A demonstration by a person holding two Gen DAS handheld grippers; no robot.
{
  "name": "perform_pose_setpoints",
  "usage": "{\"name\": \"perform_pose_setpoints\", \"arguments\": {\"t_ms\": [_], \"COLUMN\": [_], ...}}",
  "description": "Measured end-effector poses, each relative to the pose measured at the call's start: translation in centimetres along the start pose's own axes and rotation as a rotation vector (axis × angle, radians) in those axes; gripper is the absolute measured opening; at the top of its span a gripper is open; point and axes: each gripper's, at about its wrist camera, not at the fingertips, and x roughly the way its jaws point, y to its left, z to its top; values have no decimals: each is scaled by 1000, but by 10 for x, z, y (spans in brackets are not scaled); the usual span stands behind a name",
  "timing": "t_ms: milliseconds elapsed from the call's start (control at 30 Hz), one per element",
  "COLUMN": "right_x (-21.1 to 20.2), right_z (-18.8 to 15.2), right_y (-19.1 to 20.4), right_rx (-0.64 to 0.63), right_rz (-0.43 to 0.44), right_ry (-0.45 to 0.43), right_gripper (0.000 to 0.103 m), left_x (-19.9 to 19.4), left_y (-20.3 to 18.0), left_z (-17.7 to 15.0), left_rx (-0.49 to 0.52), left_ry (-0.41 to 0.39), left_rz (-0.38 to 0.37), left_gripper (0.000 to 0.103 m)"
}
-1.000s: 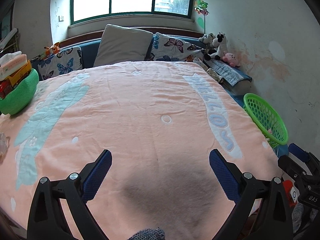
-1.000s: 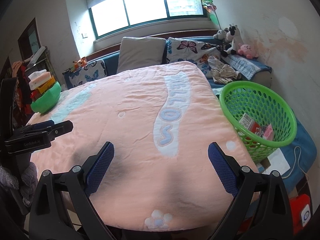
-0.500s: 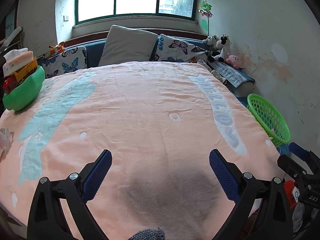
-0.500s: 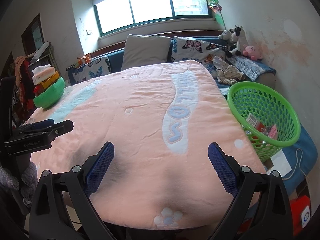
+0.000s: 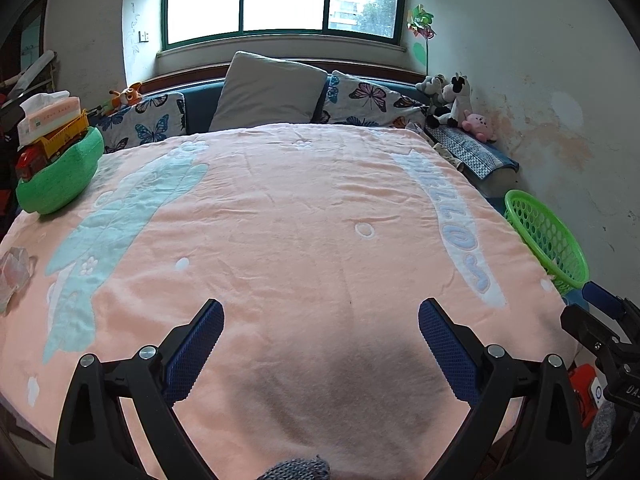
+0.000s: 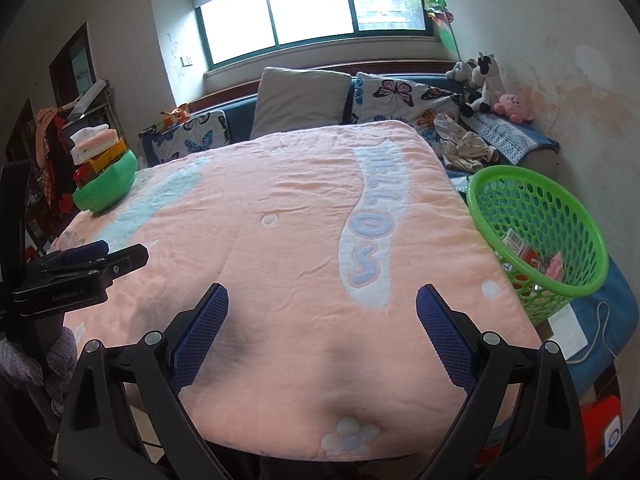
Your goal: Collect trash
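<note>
A green mesh basket [image 6: 536, 232] stands off the bed's right edge, with several small packets [image 6: 534, 258] lying in its bottom; the left wrist view shows only its rim [image 5: 544, 236]. A crumpled clear wrapper [image 5: 14, 270] lies at the bed's left edge. My left gripper [image 5: 320, 320] hangs open over the near end of the pink blanket [image 5: 300, 208] with nothing between its fingers. My right gripper [image 6: 322, 300] is open and empty too, near the foot of the bed. Each gripper shows at the side of the other's view.
A green plush bowl [image 5: 60, 176] with a toy truck and a tissue box sits at the bed's far left. Pillows [image 5: 272, 88] line the headboard, and stuffed toys [image 5: 452, 100] sit in the far right corner. A wall runs close along the right.
Both grippers have drawn back and risen a little, so more of the bed and room shows. The wrapper at the left edge has come into clearer view. Jaws stay open.
</note>
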Motion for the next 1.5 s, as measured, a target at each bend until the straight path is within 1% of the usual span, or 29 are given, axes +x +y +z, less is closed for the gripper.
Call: {"name": "perform_pose_setpoints", "arguments": {"t_ms": [367, 700, 833, 967, 1367, 1500], "right_x": [0, 5, 6, 5, 4, 4], "right_z": [-1, -2, -3, -3, -2, -1], "right_y": [-6, -4, -6, -10, -16, -15], "right_rx": [0, -24, -20, -16, -9, -11], "right_rz": [5, -4, -2, -12, -26, -23], "right_ry": [13, 29, 31, 28, 27, 24], "right_gripper": [94, 94, 94, 94, 94, 94], "left_x": [-9, -13, -12, -13, -12, -12], "left_y": [7, 10, 9, 1, -7, -10], "left_z": [0, 4, 4, 4, -2, -4], "left_rx": [-14, -12, -19, 6, 23, 23], "left_ry": [-20, -29, -19, -25, -27, -24], "left_rz": [30, 89, 110, 132, 150, 146], "left_gripper": [95, 95, 95, 95, 95, 95]}}
